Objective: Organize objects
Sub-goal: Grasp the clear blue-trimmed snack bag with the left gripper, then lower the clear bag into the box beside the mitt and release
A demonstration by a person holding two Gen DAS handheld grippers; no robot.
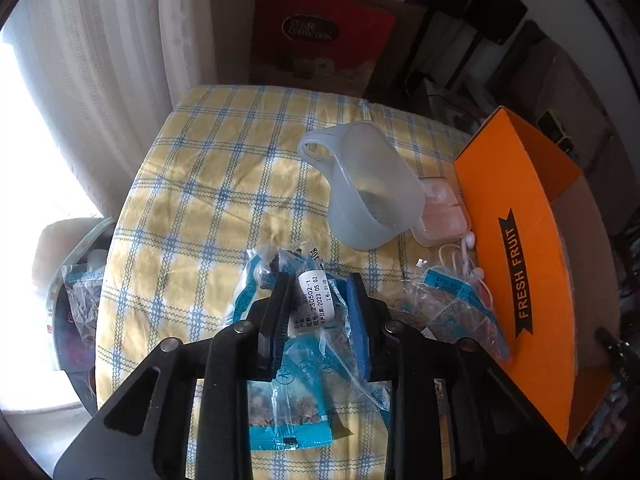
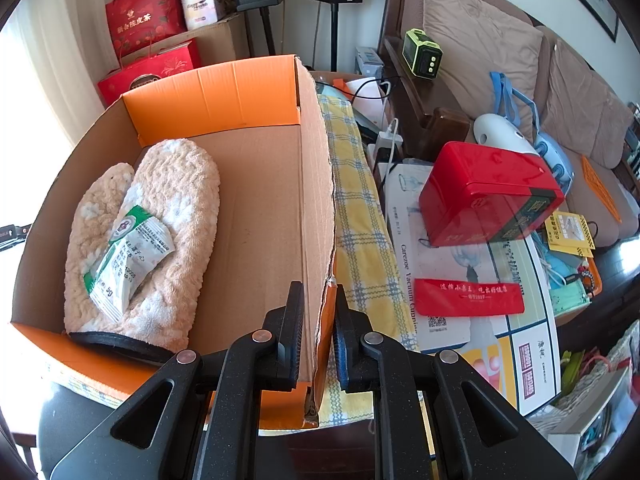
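My left gripper (image 1: 317,284) is shut on a clear-and-blue plastic packet (image 1: 292,412) with a white date label; the packet hangs below the jaws over the yellow checked tablecloth (image 1: 224,184). A second packet of the same kind (image 1: 448,304) lies beside the orange "FRESH FRUIT" box (image 1: 520,240). My right gripper (image 2: 319,289) is shut on the near end of the box's right wall (image 2: 316,200). Inside the box lie a beige oven mitt (image 2: 160,240) and, on top of it, a green-and-white sachet (image 2: 128,256).
A translucent jug (image 1: 372,184), a pink plastic case (image 1: 442,212) and white earphones (image 1: 468,264) lie on the cloth by the box. Right of the box, a red tin (image 2: 484,192) sits among clutter in front of a sofa (image 2: 480,40). Red gift boxes (image 2: 144,12) stand behind.
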